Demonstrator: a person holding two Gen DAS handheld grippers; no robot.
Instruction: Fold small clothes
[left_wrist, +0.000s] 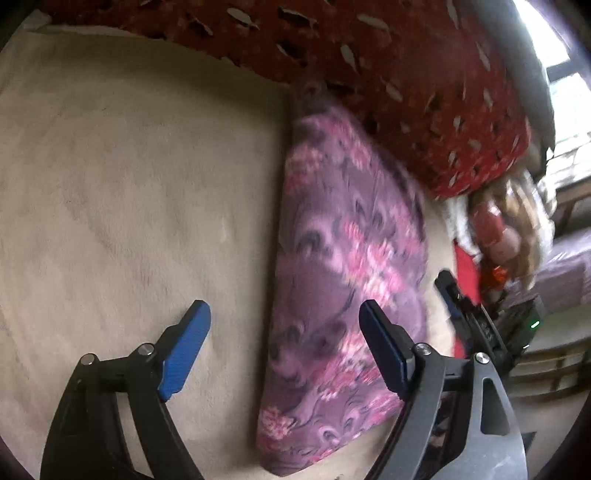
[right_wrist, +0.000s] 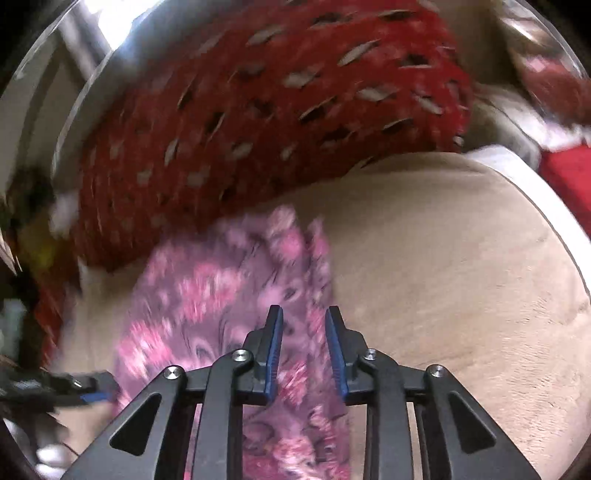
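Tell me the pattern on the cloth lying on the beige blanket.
Purple with pink flowers; left wrist view shows it best.

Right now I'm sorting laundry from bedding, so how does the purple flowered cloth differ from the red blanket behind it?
The purple flowered cloth is small and lies flat on the beige bedcover; the red blanket is much larger and heaped into a bulky mound. The cloth bears a pink floral print; the blanket is red with pale and dark leaf-shaped flecks. The blanket overlaps the cloth's far end. Both are patterned fabric on the same bedcover.

Folded cloth on blanket, patterned cushion behind it, touching its far end.
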